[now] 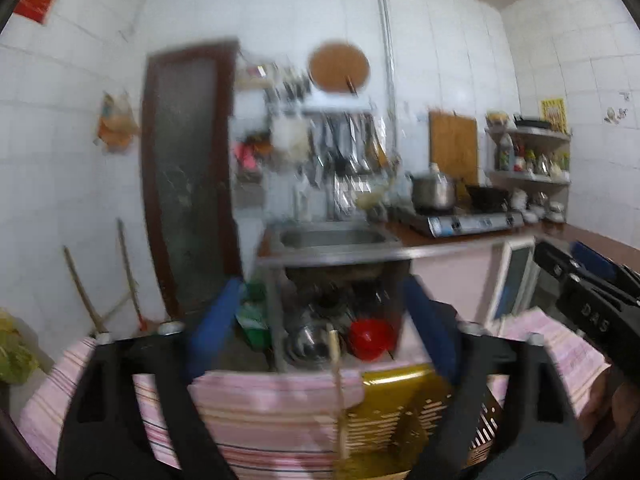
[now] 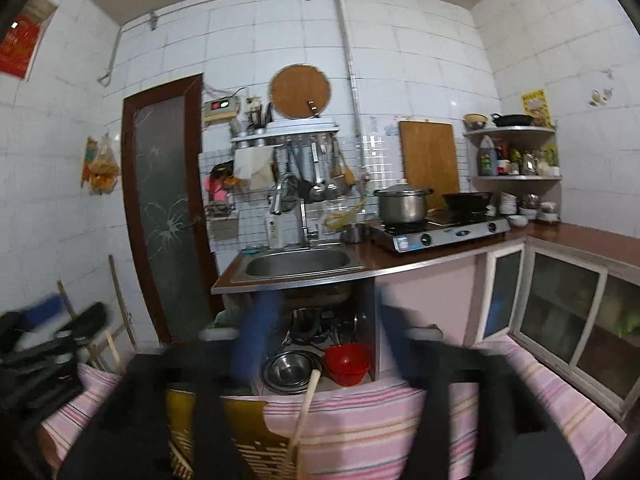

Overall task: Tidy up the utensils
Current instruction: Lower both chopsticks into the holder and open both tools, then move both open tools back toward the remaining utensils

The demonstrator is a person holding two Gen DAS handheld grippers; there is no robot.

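Note:
A thin wooden stick-like utensil (image 1: 338,392) stands up between the blue fingers of my left gripper (image 1: 320,328), which is open and apart from it. A yellow slotted basket (image 1: 404,408) lies on a pink striped cloth (image 1: 256,420) just below. In the right wrist view a similar wooden utensil (image 2: 304,412) leans out of the basket (image 2: 240,440) between the blurred blue fingers of my right gripper (image 2: 324,340), which is open. The right gripper also shows at the right of the left wrist view (image 1: 588,280); the left gripper shows at the left of the right wrist view (image 2: 44,340).
A steel sink (image 2: 296,264) and counter with a gas stove (image 2: 440,232), a pot (image 2: 402,202) and a wok stand ahead. Steel bowls (image 2: 290,368) and a red bowl (image 2: 346,362) sit under the sink. Utensils hang on a wall rack (image 2: 312,168). A door (image 2: 168,208) is at left.

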